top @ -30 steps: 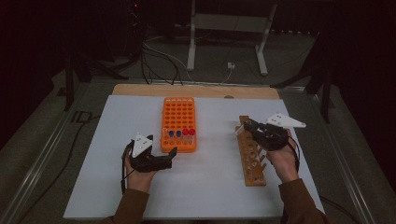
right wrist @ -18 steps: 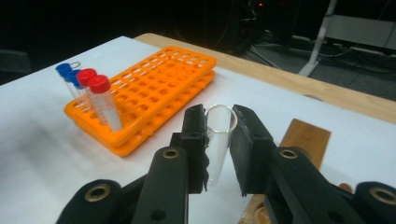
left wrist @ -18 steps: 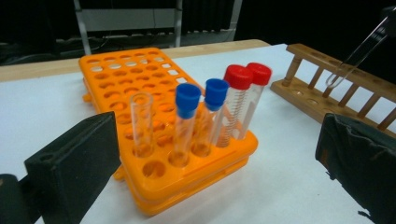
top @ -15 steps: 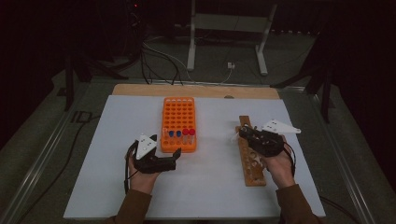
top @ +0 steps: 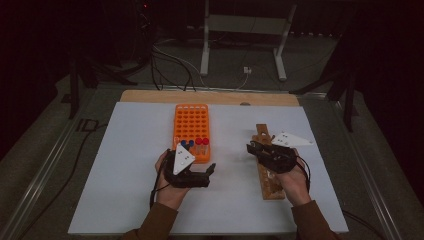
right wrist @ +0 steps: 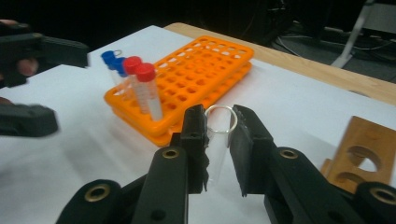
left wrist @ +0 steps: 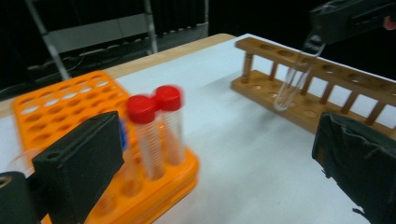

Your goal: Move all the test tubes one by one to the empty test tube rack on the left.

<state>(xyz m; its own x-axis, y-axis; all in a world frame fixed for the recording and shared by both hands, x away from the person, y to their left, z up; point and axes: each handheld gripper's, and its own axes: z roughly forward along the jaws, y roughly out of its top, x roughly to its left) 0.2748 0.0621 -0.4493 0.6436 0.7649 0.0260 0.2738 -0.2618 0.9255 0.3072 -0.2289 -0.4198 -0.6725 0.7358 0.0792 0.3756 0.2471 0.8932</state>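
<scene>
Right gripper view: right gripper [right wrist: 218, 140] clamped on empty glass test tube [right wrist: 218, 135], upright for slotting into wooden rack [top: 267, 165] nr mat's right edge; left gripper [left wrist: 219, 154] wide, nr orange rack [top: 192, 131].

High view: fixed cam above person's side, faces fwd & down, far enough to take in the whole white table [top: 125, 165]. Left gripper view: rides low near the tabletop, looks along its jaws past the orange rack [left wrist: 60, 107], very close, twd the wooden rack [left wrist: 327, 88] farther off. Right gripper view: also low & close, faces the other way across the table, orange rack [right wrist: 205, 70] mid-distance. All three share both racks & the white top.
</scene>
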